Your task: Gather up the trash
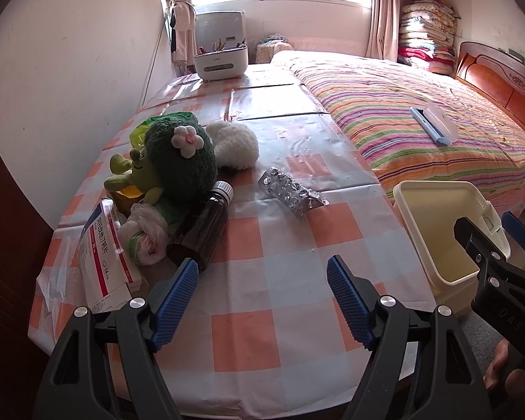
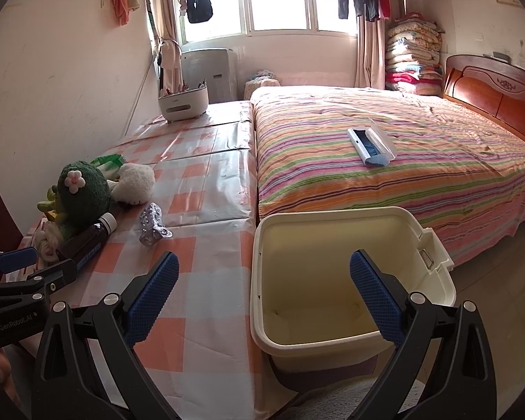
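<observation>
Two grippers, left gripper and right gripper, hover wide open and empty, the right above the empty cream plastic bin set beside the checked tablecloth, presumably to receive the crumpled silver blister pack lying farther off.

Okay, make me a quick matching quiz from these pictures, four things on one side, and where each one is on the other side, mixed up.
Things:
1. brown bottle
2. blister pack
3. cream bin
4. lint brush

Places:
A. on the striped bed cover
B. on the floor beside the checked table
C. lying against the green plush toy
D. alone on the checked cloth, mid table

Pairs: 1-C, 2-D, 3-B, 4-A
</observation>
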{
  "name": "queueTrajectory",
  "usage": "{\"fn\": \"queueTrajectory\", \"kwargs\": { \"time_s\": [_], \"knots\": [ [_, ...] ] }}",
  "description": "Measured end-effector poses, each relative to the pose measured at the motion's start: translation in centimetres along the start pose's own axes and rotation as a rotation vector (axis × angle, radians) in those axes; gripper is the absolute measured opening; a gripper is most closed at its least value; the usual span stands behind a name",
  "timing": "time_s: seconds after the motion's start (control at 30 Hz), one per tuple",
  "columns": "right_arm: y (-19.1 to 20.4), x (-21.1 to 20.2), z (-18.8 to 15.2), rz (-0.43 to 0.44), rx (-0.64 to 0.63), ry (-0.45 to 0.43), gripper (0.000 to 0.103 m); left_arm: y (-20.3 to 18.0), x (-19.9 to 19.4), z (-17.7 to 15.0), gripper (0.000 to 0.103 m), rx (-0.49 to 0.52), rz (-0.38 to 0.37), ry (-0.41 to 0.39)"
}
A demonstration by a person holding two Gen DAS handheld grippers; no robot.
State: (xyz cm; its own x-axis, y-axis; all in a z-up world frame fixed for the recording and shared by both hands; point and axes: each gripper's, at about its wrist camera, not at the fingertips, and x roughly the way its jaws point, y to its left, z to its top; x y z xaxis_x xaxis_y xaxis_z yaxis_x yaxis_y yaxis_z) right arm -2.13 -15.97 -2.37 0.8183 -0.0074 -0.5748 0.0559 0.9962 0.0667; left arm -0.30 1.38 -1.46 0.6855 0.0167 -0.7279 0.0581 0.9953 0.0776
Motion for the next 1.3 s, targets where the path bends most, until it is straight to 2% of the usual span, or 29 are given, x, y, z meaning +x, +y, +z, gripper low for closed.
{"fn": "queueTrajectory", "kwargs": {
  "time_s": [1.3],
  "knots": [
    [0.31, 0.51, -0.35, -0.001, -0.005, 0.016, 0.097, 0.55, 0.39, -0.42, 0.074, -0.021, 0.005, 0.018]
  ]
}}
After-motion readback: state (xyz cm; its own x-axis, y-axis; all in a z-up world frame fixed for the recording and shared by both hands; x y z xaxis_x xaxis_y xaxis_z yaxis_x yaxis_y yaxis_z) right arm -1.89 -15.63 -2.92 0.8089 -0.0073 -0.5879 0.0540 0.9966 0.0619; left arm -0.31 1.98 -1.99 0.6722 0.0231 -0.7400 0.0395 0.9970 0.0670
